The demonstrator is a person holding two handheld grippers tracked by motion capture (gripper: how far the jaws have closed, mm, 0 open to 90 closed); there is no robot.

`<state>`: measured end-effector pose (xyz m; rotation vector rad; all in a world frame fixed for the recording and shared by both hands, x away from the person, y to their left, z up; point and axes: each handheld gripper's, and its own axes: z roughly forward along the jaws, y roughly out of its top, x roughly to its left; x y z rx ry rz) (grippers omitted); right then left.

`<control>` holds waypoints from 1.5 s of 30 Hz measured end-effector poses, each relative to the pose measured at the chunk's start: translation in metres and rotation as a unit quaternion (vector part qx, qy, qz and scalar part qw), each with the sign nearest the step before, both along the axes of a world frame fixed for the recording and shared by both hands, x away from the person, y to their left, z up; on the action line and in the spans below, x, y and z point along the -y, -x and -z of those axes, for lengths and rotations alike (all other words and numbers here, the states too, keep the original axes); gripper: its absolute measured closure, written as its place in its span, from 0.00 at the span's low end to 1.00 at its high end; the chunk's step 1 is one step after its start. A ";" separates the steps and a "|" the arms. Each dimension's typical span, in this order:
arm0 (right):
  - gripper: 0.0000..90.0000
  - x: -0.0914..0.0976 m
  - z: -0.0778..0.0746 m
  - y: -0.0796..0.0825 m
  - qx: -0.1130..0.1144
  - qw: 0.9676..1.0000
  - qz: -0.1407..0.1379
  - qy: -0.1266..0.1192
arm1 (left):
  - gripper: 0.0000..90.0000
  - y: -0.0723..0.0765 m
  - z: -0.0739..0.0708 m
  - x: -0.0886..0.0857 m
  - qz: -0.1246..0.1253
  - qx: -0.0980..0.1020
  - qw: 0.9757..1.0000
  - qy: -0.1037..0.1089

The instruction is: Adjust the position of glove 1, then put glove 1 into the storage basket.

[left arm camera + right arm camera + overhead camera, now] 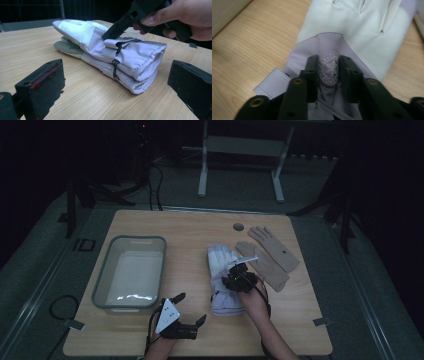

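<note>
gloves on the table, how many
4: two tan gloves flat side by side at the right, and two white-lilac ski gloves stacked at the middle, under the right gripper. The stack shows best in the left gripper view.

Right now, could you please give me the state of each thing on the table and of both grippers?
White ski gloves: stacked flat as a pair, strapped together at the cuffs.
Tan gloves: lying flat side by side, untouched.
Grey bin: upright, empty.
Right gripper: jaws narrowly apart, pressed onto the top ski glove at its round logo.
Left gripper: jaws wide open, holding nothing, on the table near the bin.
</note>
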<state>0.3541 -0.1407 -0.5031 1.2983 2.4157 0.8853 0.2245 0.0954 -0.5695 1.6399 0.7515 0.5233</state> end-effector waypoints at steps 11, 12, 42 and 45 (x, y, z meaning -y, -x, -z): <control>0.23 0.025 -0.016 0.004 0.024 0.997 -0.048 -0.047 | 0.01 -0.006 -0.002 0.002 0.001 -0.046 0.999 -0.022; 0.20 0.029 -0.017 0.004 0.026 0.997 -0.050 -0.060 | 0.01 -0.006 -0.002 0.003 0.002 -0.050 0.998 -0.025; 0.28 0.076 -0.031 0.001 0.114 0.990 -0.066 -0.056 | 0.16 -0.060 -0.066 0.049 0.025 -0.166 0.983 -0.078; 0.37 0.071 -0.024 -0.003 0.115 0.990 -0.064 -0.045 | 0.22 -0.066 -0.060 0.055 0.009 -0.187 0.978 -0.087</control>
